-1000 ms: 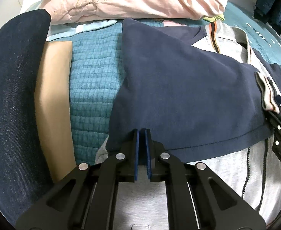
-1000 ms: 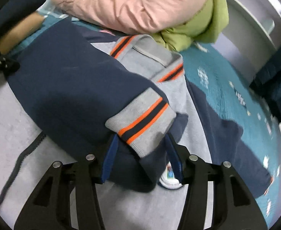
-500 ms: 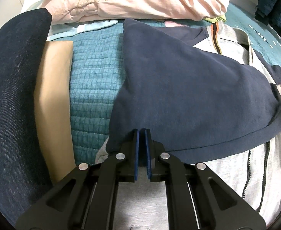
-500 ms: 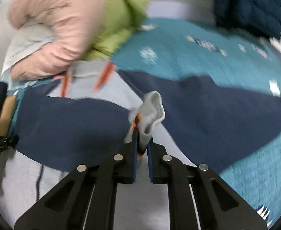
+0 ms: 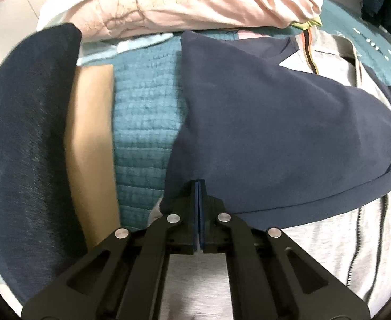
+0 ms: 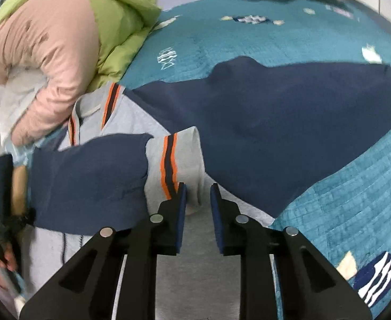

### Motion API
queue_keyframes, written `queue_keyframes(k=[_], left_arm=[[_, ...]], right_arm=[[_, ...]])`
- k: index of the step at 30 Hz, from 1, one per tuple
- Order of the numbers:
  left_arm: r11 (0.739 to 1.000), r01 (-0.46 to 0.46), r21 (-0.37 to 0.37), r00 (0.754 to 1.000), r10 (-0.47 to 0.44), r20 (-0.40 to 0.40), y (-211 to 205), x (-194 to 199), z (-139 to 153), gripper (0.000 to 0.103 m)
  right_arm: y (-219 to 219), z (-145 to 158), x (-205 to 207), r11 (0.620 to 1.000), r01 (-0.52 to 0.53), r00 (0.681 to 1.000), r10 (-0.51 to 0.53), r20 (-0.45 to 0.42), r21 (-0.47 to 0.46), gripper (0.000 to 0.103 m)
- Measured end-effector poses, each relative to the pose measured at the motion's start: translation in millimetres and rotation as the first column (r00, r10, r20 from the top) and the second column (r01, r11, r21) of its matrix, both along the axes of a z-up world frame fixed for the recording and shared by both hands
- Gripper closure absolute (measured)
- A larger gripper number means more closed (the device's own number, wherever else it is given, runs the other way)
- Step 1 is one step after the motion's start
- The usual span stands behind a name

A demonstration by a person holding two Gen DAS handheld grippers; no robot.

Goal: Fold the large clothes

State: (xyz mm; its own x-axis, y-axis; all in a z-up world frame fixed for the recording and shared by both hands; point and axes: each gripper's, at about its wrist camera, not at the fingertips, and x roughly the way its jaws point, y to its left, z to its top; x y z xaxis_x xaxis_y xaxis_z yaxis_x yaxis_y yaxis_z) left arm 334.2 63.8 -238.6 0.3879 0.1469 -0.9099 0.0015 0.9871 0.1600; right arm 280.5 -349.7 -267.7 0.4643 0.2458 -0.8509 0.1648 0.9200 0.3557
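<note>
Teal quilted bed (image 6: 315, 40): right claw (image 6: 198, 194) has just opened narrowly, dropping the striped cuff (image 6: 174, 165) across the grey jacket (image 6: 131, 117). Left claw (image 5: 198, 186) stays pinched on the navy sleeve (image 5: 275, 133). One sleeve folded.

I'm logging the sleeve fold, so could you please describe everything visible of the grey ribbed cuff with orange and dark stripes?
The grey ribbed cuff with orange and dark stripes ends a navy sleeve folded across the grey zip jacket's body. It looks like soft knit, lying flat and slightly curled. The open right gripper sits at its lower edge, one pad overlapping it.
</note>
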Motion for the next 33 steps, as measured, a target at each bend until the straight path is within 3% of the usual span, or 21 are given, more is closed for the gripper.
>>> queue_keyframes(k=[2, 5, 7, 9, 10, 12, 15, 18, 21, 23, 25, 27, 28, 30, 32, 33], left_arm=[[1.000, -0.009, 0.013, 1.000, 0.009, 0.015, 3, 0, 2, 0.103], [0.999, -0.045, -0.024, 0.999, 0.045, 0.001, 13, 2, 2, 0.103], [0.998, -0.043, 0.035, 0.999, 0.043, 0.012, 11, 2, 7, 0.103], [0.983, -0.060, 0.174, 0.997, 0.053, 0.048, 11, 2, 13, 0.103], [0.977, -0.069, 0.201, 0.997, 0.061, 0.047, 16, 2, 13, 0.103], [0.990, -0.067, 0.124, 0.998, 0.069, -0.009, 30, 3, 11, 0.103], [0.989, -0.053, 0.141, 0.998, 0.050, 0.026, 28, -7, 21, 0.103], [0.994, -0.031, 0.103, 0.999, 0.028, 0.025, 17, -16, 32, 0.103], [0.997, 0.004, 0.075, 0.999, -0.008, 0.051, 1, -20, 45, 0.100], [1.000, 0.013, 0.023, 0.998, -0.014, 0.058, -8, -20, 49, 0.090], [0.999, 0.025, -0.026, 0.997, -0.023, 0.075, -16, -20, 52, 0.088], [0.999, 0.022, -0.049, 0.998, -0.019, 0.054, -21, -13, 42, 0.091], [0.999, 0.001, -0.037, 0.999, 0.000, 0.040, -22, -8, 33, 0.103], [0.998, -0.054, 0.010, 0.998, 0.055, -0.019, -14, 1, 5, 0.103], [0.999, -0.052, 0.004, 0.999, 0.052, -0.002, -11, -2, -8, 0.103], [0.999, -0.043, 0.023, 0.999, 0.043, 0.003, -14, -2, -8, 0.103]], right_arm=[[1, -7, 1, 1.000, -0.019, 1.000, 0.019, 0.003, 0.007, 0.095], [6, -21, -1, 0.998, -0.007, 1.000, 0.008, -0.017, 0.057, 0.096], [10, -25, -1, 0.994, -0.014, 1.000, 0.016, -0.023, 0.110, 0.096], [22, -20, 1, 0.995, -0.063, 0.998, 0.064, -0.012, 0.075, 0.097], [26, -17, 2, 0.995, -0.080, 0.997, 0.080, 0.000, 0.054, 0.097], [28, -19, 2, 0.995, -0.090, 0.996, 0.090, -0.003, 0.041, 0.097], [28, -28, 0, 0.994, -0.105, 0.994, 0.105, -0.010, 0.010, 0.097], [24, -18, -5, 0.996, -0.086, 0.996, 0.086, -0.023, 0.010, 0.093], [20, 9, -13, 0.995, -0.074, 0.996, 0.077, 0.036, -0.068, 0.093], [19, 24, -16, 0.995, -0.070, 0.993, 0.076, 0.085, -0.070, 0.093], [23, 33, -15, 0.993, -0.103, 0.986, 0.108, 0.123, -0.052, 0.093], [34, 25, -11, 0.987, -0.154, 0.981, 0.158, 0.113, -0.041, 0.093], [37, 15, -8, 0.986, -0.162, 0.983, 0.164, 0.087, -0.031, 0.093], [39, -25, -2, 0.990, -0.138, 0.990, 0.138, -0.025, 0.000, 0.095], [30, -34, -7, 0.991, -0.113, 0.993, 0.112, 0.023, 0.065, 0.099], [24, -34, -6, 0.989, -0.104, 0.995, 0.104, 0.007, 0.102, 0.100]])
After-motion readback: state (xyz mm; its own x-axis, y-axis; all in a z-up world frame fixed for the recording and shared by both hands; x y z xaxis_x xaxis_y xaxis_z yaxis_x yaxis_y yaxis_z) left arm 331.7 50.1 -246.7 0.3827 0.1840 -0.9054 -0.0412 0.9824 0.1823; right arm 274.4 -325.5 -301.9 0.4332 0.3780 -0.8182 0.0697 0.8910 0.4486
